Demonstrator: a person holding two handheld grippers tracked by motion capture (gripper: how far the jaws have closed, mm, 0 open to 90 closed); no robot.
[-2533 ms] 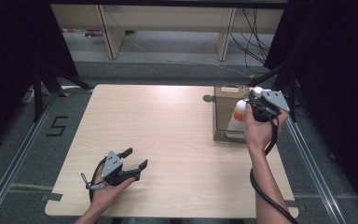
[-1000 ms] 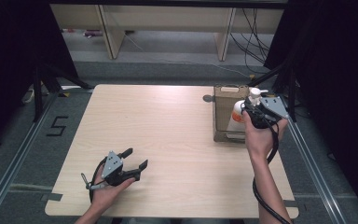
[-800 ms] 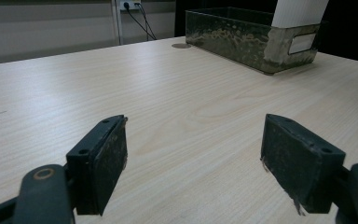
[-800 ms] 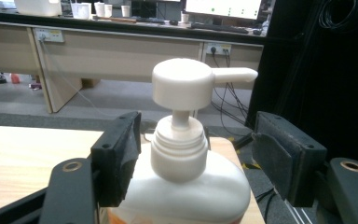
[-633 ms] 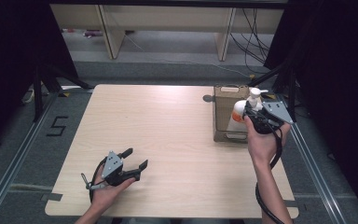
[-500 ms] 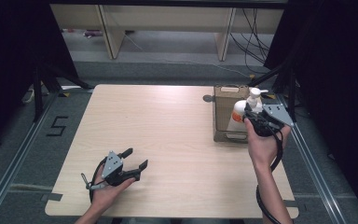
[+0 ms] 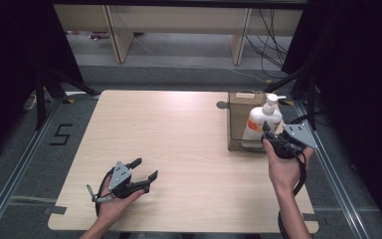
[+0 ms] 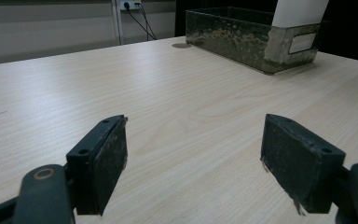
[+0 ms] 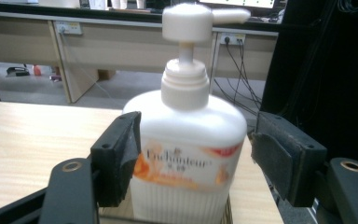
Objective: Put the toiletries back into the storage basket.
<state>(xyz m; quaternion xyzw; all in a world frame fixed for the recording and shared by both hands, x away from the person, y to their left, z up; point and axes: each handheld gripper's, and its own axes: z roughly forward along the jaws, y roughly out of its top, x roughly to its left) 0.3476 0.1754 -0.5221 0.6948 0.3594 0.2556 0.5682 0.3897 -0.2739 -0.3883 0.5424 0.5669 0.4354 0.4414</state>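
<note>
Looks like you'd backed your right hand-held gripper (image 9: 193,158) off toward yourself, and now its jaws were spread, the pump bottle (image 9: 186,140) between them but no longer clamped. The bottle stood upright in the brown box (image 7: 238,122) just ahead, so I'd call that drop-off done. Your left hand-held gripper (image 7: 144,179) sat released on the tabletop (image 7: 179,139), unmoved.

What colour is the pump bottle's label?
The pump bottle is white; its label is white with orange patches and dark lettering, clearest in the right gripper view.
</note>
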